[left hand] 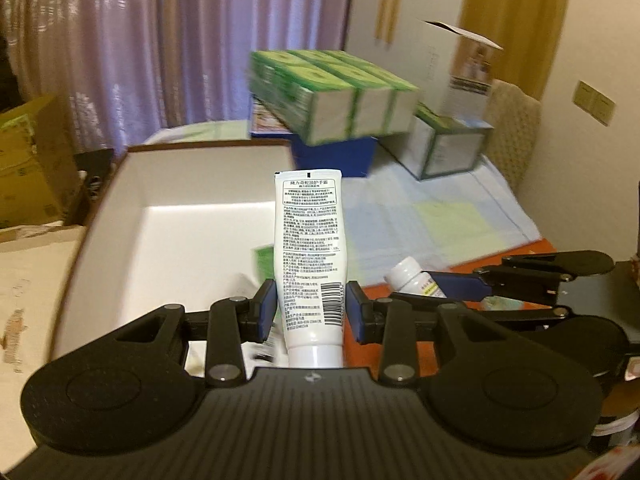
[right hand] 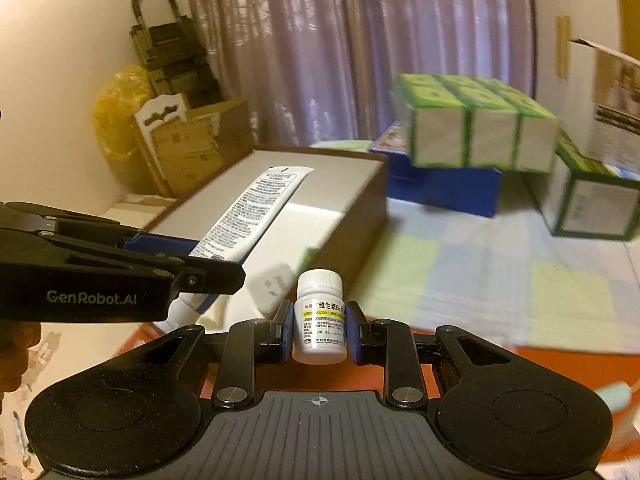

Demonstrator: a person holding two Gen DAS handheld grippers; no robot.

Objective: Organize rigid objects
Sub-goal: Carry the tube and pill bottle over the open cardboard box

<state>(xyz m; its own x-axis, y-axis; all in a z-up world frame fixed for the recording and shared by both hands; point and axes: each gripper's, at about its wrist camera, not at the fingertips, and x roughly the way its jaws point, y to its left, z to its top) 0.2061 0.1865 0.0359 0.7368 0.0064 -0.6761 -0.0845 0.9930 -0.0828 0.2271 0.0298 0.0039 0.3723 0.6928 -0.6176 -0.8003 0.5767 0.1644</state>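
Both sets of jaws are clamped: my left gripper (left hand: 311, 312) pinches a white hand-cream tube (left hand: 310, 248) near its cap end, crimped tail pointing up and away, and my right gripper (right hand: 319, 330) squeezes a small white pill bottle (right hand: 319, 316) by its label, cap up.

Both items are in the air, so I read this as the carry step, w/ pickup done and nothing dropped off yet. The tube sits over the near edge of the open white-lined box (left hand: 192, 184); the bottle hangs just right of that box, above the orange table edge and checked cloth (right hand: 480, 280). A couple of small packs already lie inside the box, too blurred to ID.

Next, as I judge it: bring each one over a free patch of box floor, lower, then let go. The grippers are v. close to each other, so I'd go one at a time. The tube is long, so lay it flat. The green carton stack (left hand: 336, 92) behind is well apart, no issue.
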